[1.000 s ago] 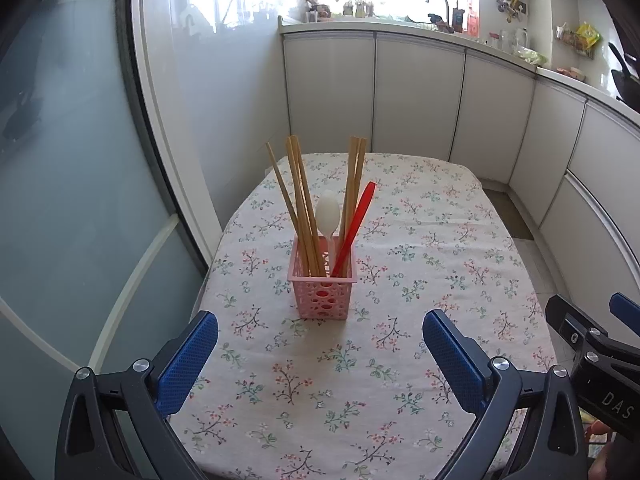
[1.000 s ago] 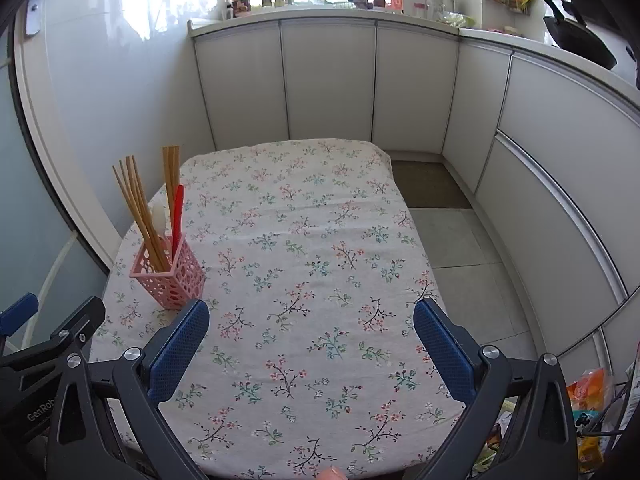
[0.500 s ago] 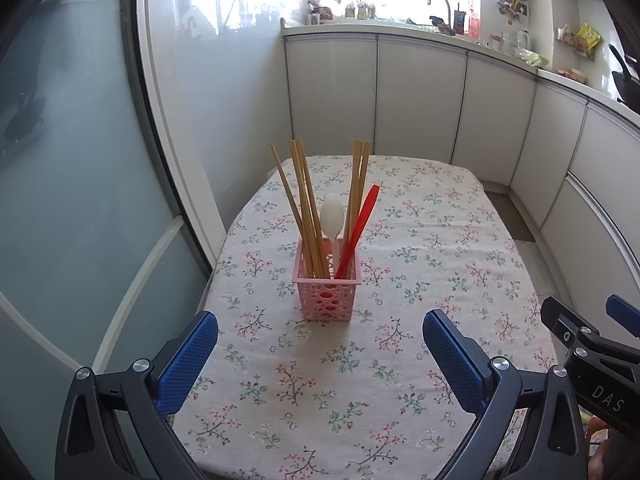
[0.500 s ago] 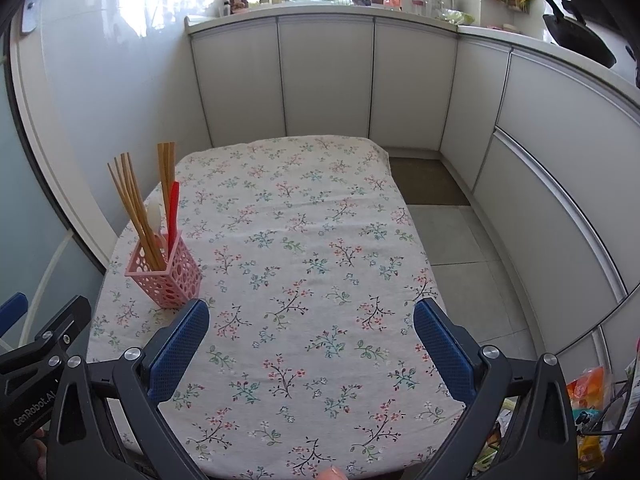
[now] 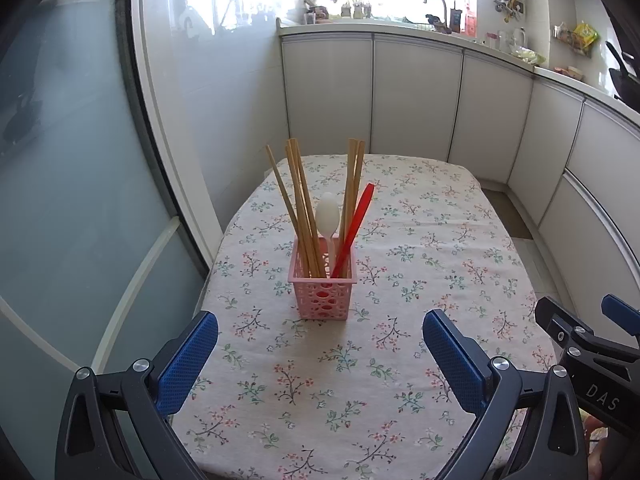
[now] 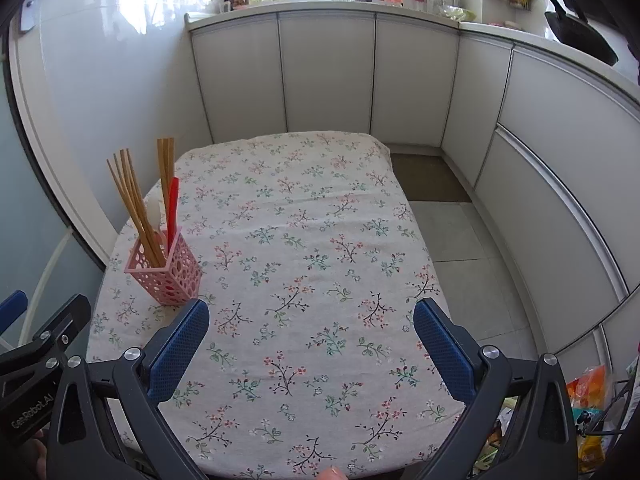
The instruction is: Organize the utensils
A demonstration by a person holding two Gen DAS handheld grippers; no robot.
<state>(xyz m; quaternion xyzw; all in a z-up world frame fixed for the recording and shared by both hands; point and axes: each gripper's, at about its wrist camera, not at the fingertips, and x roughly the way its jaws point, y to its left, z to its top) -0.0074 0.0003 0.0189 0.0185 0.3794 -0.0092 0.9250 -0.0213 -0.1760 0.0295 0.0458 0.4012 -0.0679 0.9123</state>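
A pink perforated plastic basket [image 5: 323,292] stands upright near the left edge of the floral-clothed table [image 6: 320,240], holding wooden chopsticks [image 5: 300,208], a white plastic spoon [image 5: 328,218] and a red plastic utensil [image 5: 354,230]. The left gripper [image 5: 320,344] and right gripper [image 6: 311,340] hover above the cloth, fingers spread wide and empty.

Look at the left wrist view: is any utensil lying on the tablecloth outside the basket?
No: the chopsticks, spoon and red utensil all stand in the basket; the tablecloth is bare.
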